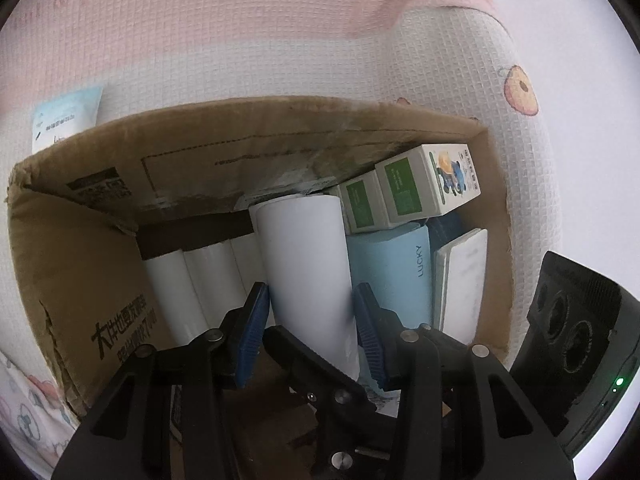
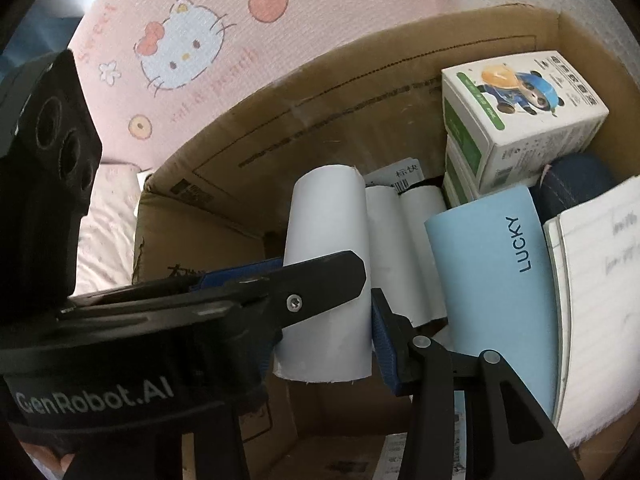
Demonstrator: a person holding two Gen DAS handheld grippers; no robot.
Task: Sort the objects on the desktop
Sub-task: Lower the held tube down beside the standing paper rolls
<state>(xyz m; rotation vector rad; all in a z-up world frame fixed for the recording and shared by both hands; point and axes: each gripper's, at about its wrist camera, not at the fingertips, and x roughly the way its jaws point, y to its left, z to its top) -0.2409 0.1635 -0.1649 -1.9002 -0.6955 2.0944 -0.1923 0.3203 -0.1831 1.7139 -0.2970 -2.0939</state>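
Observation:
A white paper roll (image 1: 304,248) (image 2: 332,208) stands tilted inside an open cardboard box (image 1: 240,152) (image 2: 280,128), its lower end off the box floor. My left gripper (image 1: 310,292) has its blue pads against the roll's left and right sides. My right gripper (image 2: 326,304) grips the same roll crosswise. Its right pad (image 2: 382,340) presses the roll, and its left finger is hidden behind the left gripper's body. One left finger (image 2: 320,276) crosses in front of the roll, and one right finger (image 1: 316,368) crosses at the roll's base.
The box also holds more white rolls (image 1: 208,280), a light blue "LUCKY" book (image 2: 492,280), a white notebook (image 2: 596,300), green-and-white cartons (image 2: 520,100) and a dark blue case (image 2: 572,184). A pale tube (image 1: 68,116) lies outside on the pink-and-white cloth (image 1: 280,20).

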